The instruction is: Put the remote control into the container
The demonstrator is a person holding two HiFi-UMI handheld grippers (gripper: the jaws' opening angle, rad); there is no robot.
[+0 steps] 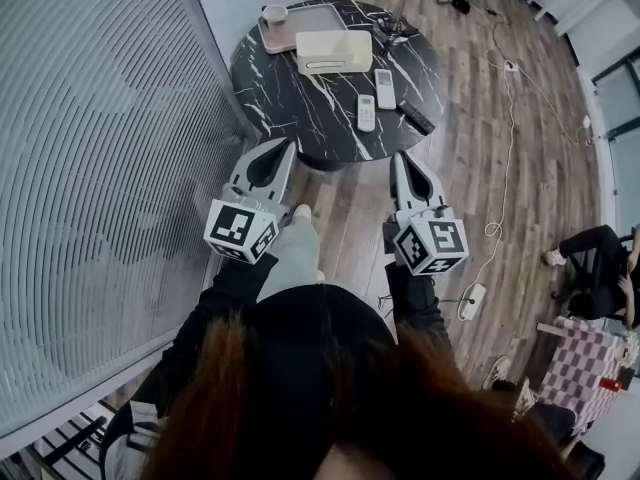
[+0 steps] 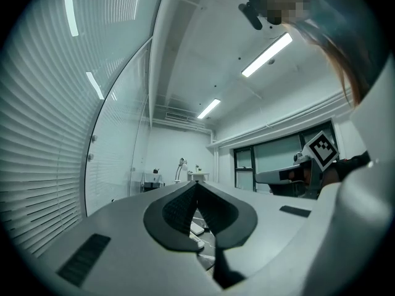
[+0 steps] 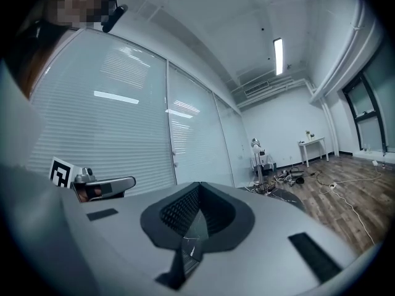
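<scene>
On the round black marble table (image 1: 290, 108) lie two white remote controls (image 1: 385, 88) (image 1: 366, 112) and a black remote (image 1: 417, 116). A beige open container (image 1: 333, 51) stands behind them. My left gripper (image 1: 288, 145) and right gripper (image 1: 396, 155) are held level in front of the table's near edge, short of everything on it. On both, the jaws meet at the tips with nothing between them. In the left gripper view, the left gripper (image 2: 196, 184) shows a white remote (image 2: 196, 228) through the gap below its tips. The right gripper (image 3: 199, 185) points along the glass wall.
A pinkish tray (image 1: 300, 20) with a cup (image 1: 274, 14) sits at the table's back left. A blind-covered glass wall (image 1: 90, 168) runs close on the left. Cables and a power strip (image 1: 472, 301) lie on the wooden floor to the right, where a seated person (image 1: 600, 268) is.
</scene>
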